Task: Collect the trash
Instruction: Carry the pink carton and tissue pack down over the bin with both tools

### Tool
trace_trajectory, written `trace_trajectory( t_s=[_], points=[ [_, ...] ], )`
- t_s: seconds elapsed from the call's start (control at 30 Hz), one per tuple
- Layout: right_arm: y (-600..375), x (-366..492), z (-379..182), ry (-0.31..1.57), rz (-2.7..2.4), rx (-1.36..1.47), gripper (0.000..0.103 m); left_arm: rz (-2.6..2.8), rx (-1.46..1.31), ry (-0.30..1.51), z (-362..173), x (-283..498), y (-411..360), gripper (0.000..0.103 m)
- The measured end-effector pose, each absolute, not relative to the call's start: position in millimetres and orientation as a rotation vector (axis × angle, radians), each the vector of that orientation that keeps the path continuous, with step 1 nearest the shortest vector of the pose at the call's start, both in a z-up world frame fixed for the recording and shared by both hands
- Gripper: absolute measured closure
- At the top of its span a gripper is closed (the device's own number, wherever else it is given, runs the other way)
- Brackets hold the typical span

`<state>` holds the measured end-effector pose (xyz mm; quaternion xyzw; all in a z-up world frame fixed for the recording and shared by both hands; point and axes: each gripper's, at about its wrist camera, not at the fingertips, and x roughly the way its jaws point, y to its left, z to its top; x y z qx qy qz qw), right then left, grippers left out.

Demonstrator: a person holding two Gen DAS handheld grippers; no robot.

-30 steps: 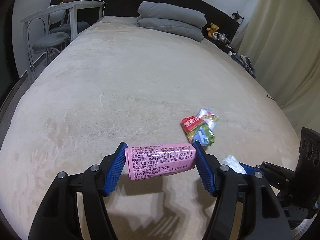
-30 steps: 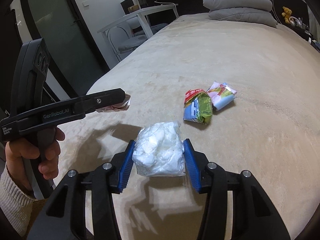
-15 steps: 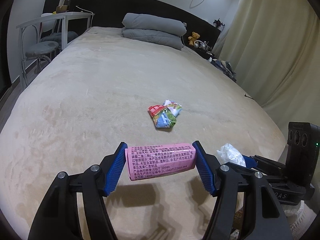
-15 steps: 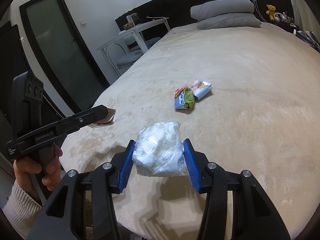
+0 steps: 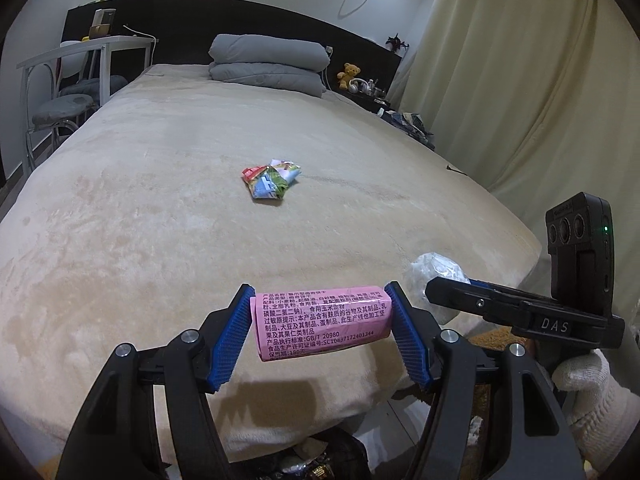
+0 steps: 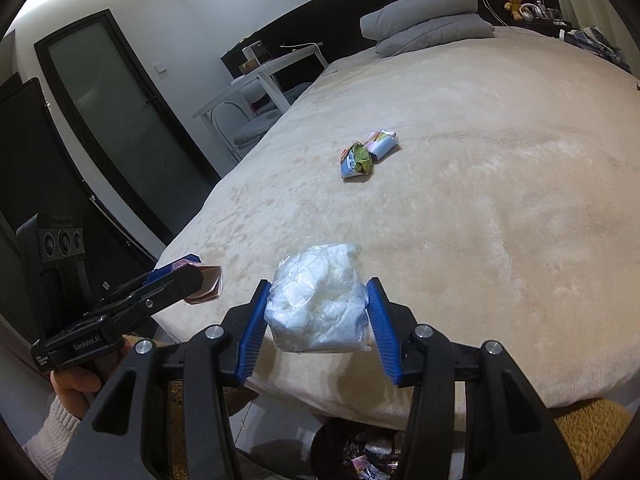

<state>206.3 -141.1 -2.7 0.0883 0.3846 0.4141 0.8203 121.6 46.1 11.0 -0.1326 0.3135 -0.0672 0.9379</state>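
Left wrist view: left gripper (image 5: 320, 322) clamped end to end on a pink wrapper (image 5: 322, 324), held over the foot edge of the bed (image 5: 160, 208). Right wrist view: right gripper (image 6: 318, 314) closed on a crumpled clear plastic bag (image 6: 318, 298), also above that edge. Bin (image 6: 356, 450) visible below, dark-lined, with scraps already inside. Two more crumpled snack packets (image 5: 270, 180) lying together mid-bed, well apart from both grippers.

Likely step: carry to the bin and drop. Best done by bringing each gripper fully past the mattress edge and directly over the bin mouth before opening, one after the other to keep the two apart. Light bag apt to cling to a pad or drift, so a low release advisable. Pink wrapper, stiff and rolled, should fall cleanly.

Bed covered in plush beige fabric, bare but for the packets. Folded grey bedding (image 5: 266, 62) at the dark headboard, small teddy bear (image 5: 351, 74) beside it. White desk (image 6: 256, 80) and chair on one side, cream curtains (image 5: 520, 80) on the other, frosted glass door (image 6: 116, 120) near the desk.
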Motion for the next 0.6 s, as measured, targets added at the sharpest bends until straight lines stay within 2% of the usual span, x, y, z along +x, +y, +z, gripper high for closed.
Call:
trace_trajectory(
  t_s=[0.6],
  points=[
    [-179.5,138.5,-18.8,0.833,0.872,0.181,0.054,-0.188,-0.232,0.649,-10.5,46.0,-1.7,0.038]
  ],
)
